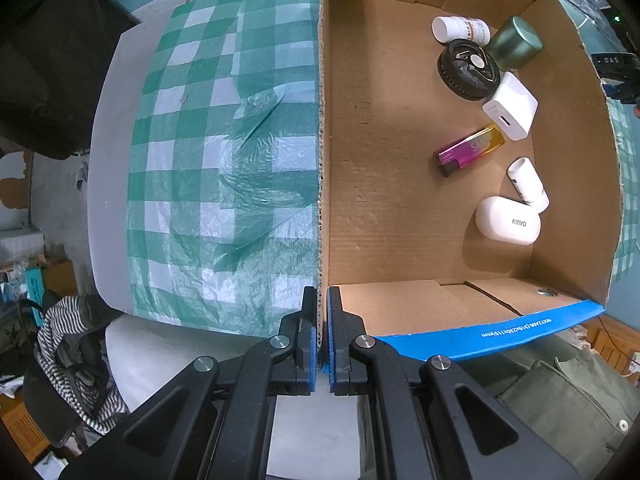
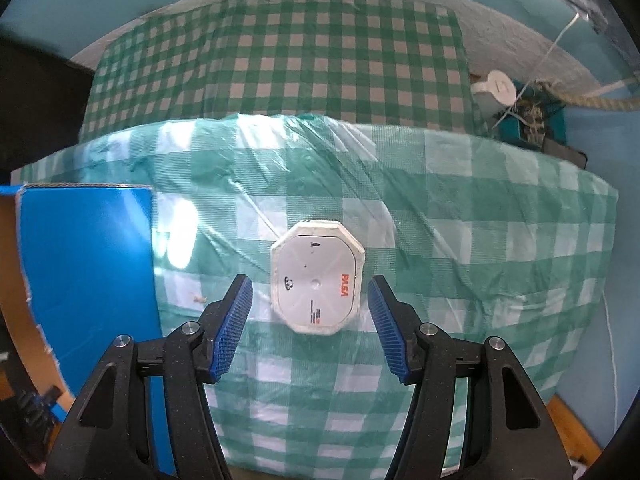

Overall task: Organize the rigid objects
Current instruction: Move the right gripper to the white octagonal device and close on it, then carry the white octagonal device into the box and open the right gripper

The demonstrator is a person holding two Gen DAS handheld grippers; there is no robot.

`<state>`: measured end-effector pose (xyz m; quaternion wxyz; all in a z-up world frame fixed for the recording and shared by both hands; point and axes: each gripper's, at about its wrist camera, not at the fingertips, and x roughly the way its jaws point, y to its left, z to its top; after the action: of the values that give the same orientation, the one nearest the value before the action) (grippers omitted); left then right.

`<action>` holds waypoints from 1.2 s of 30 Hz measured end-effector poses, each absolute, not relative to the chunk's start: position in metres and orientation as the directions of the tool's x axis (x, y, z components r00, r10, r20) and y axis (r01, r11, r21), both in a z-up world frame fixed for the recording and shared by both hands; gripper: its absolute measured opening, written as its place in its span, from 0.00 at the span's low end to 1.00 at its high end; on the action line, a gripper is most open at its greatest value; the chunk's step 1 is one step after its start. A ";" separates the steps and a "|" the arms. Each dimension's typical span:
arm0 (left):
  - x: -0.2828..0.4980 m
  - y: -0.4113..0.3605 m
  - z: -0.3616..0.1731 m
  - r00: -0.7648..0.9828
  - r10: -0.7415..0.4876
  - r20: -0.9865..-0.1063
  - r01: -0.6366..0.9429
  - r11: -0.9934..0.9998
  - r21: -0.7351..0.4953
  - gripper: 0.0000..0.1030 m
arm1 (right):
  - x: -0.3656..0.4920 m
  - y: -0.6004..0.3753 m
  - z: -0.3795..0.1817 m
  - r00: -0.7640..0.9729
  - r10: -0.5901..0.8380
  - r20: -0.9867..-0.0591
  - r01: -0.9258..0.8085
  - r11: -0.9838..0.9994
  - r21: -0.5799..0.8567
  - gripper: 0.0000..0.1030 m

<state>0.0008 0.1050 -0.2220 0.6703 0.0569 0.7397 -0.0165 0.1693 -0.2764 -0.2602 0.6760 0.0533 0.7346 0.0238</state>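
The white octagonal plastic box [image 2: 317,277] lies on the green-checked worktop [image 2: 480,240], dead ahead between the right gripper's [image 2: 310,322] wide-spread fingers, long axis running away from them. The left gripper [image 1: 322,334] pinches the brown cardboard box's wall [image 1: 321,160].

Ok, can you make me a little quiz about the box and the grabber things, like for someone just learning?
1. True or false: the left gripper is clamped on the cardboard box wall.
2. Which item still lies on the checked tablecloth, outside the box? A) pink lighter B) white octagonal PASA case C) green tin
3. Fill in: the right gripper has its jaws ____ on either side of that item.

Key: 1 true. 2 B, the white octagonal PASA case; the pink lighter and green tin are in the box. 3 open.
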 end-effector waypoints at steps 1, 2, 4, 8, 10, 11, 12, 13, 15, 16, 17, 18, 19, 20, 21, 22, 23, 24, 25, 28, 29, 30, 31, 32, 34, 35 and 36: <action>0.001 0.105 -0.222 -0.096 0.063 -0.993 0.106 0.993 0.053 0.04 | 0.169 -0.276 -0.263 -0.085 0.114 -0.990 0.048 0.993 0.111 0.58; 0.001 0.105 -0.222 -0.096 0.063 -0.993 0.104 0.993 0.053 0.04 | 0.168 -0.276 -0.265 -0.090 0.118 -0.989 0.050 0.992 0.114 0.58; 0.000 0.106 -0.222 -0.096 0.063 -0.993 0.100 0.994 0.054 0.04 | 0.168 -0.274 -0.269 -0.098 0.113 -0.989 0.049 0.993 0.109 0.58; 0.000 0.107 -0.223 -0.099 0.061 -0.993 0.093 0.994 0.052 0.04 | 0.169 -0.271 -0.276 -0.104 0.101 -0.989 0.052 0.994 0.096 0.58; 0.000 0.108 -0.223 -0.100 0.060 -0.993 0.092 0.994 0.051 0.04 | 0.169 -0.271 -0.279 -0.105 0.099 -0.990 0.059 0.994 0.094 0.58; 0.000 0.109 -0.223 -0.101 0.059 -0.993 0.092 0.995 0.050 0.04 | 0.170 -0.271 -0.280 -0.105 0.099 -0.989 0.064 0.994 0.093 0.58; 0.000 0.109 -0.224 -0.102 0.060 -0.993 0.092 0.994 0.050 0.04 | 0.170 -0.271 -0.281 -0.102 0.101 -0.990 0.067 0.993 0.095 0.60; 0.000 0.110 -0.224 -0.102 0.060 -0.993 0.092 0.994 0.051 0.04 | 0.170 -0.272 -0.280 -0.094 0.103 -0.990 0.070 0.993 0.096 0.60; 0.000 0.110 -0.224 -0.103 0.062 -0.993 0.093 0.994 0.052 0.04 | 0.171 -0.271 -0.279 -0.089 0.101 -0.991 0.073 0.993 0.095 0.60; 0.000 0.110 -0.225 -0.104 0.063 -0.993 0.094 0.994 0.053 0.04 | 0.170 -0.271 -0.279 -0.089 0.094 -0.992 0.070 0.994 0.087 0.58; 0.000 0.109 -0.226 -0.104 0.064 -0.993 0.095 0.994 0.054 0.04 | 0.170 -0.271 -0.279 -0.089 0.076 -0.993 0.063 0.996 0.071 0.53; 0.000 0.109 -0.226 -0.105 0.065 -0.992 0.097 0.994 0.054 0.04 | 0.170 -0.272 -0.279 -0.091 0.075 -0.993 0.060 0.996 0.070 0.53; 0.000 0.108 -0.227 -0.106 0.065 -0.992 0.099 0.994 0.055 0.04 | 0.170 -0.272 -0.278 -0.092 0.075 -0.993 0.059 0.996 0.070 0.52; 0.000 0.108 -0.227 -0.105 0.066 -0.992 0.100 0.993 0.055 0.04 | 0.170 -0.272 -0.278 -0.092 0.074 -0.993 0.056 0.996 0.069 0.52; 0.000 0.108 -0.227 -0.106 0.064 -0.992 0.100 0.994 0.054 0.04 | 0.169 -0.271 -0.278 -0.092 0.070 -0.993 0.049 0.997 0.066 0.52; 0.000 0.107 -0.227 -0.106 0.063 -0.992 0.100 0.994 0.053 0.04 | 0.168 -0.271 -0.278 -0.093 0.068 -0.993 0.045 0.997 0.064 0.52; 0.000 0.107 -0.227 -0.107 0.063 -0.992 0.100 0.994 0.052 0.04 | 0.166 -0.270 -0.277 -0.095 0.067 -0.993 0.038 0.997 0.064 0.52; 0.000 0.107 -0.227 -0.107 0.064 -0.992 0.101 0.993 0.053 0.04 | 0.165 -0.269 -0.277 -0.098 0.068 -0.993 0.032 0.997 0.065 0.52; 0.000 0.107 -0.227 -0.107 0.064 -0.992 0.102 0.993 0.053 0.04 | 0.163 -0.267 -0.276 -0.100 0.068 -0.993 0.028 0.997 0.066 0.52; 0.000 0.106 -0.226 -0.106 0.062 -0.992 0.103 0.993 0.051 0.04 | 0.159 -0.263 -0.269 -0.105 0.078 -0.991 0.007 0.997 0.078 0.52; 0.000 0.106 -0.226 -0.106 0.061 -0.993 0.103 0.993 0.050 0.04 | 0.156 -0.261 -0.266 -0.107 0.082 -0.991 -0.003 0.997 0.083 0.52; 0.001 0.106 -0.225 -0.106 0.061 -0.993 0.104 0.993 0.050 0.04 | 0.155 -0.259 -0.262 -0.106 0.084 -0.991 -0.013 0.996 0.085 0.52; 0.001 0.106 -0.225 -0.106 0.060 -0.993 0.103 0.993 0.049 0.04 | 0.153 -0.257 -0.259 -0.104 0.085 -0.991 -0.019 0.996 0.087 0.52; 0.001 0.106 -0.225 -0.106 0.060 -0.993 0.103 0.994 0.049 0.04 | 0.151 -0.255 -0.253 -0.103 0.087 -0.991 -0.029 0.995 0.090 0.52; 0.001 0.106 -0.225 -0.105 0.059 -0.993 0.103 0.994 0.048 0.04 | 0.147 -0.251 -0.244 -0.104 0.091 -0.990 -0.049 0.994 0.097 0.52; 0.001 0.106 -0.225 -0.105 0.059 -0.993 0.103 0.994 0.048 0.04 | 0.145 -0.248 -0.237 -0.101 0.091 -0.991 -0.062 0.993 0.097 0.52; 0.000 0.106 -0.225 -0.104 0.058 -0.993 0.103 0.994 0.047 0.04 | 0.143 -0.245 -0.231 -0.101 0.087 -0.991 -0.075 0.993 0.095 0.52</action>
<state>0.0004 0.1059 -0.2247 0.6671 0.0542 0.7428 -0.0169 0.1427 -0.2454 -0.2309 0.6704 0.0041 0.7396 0.0604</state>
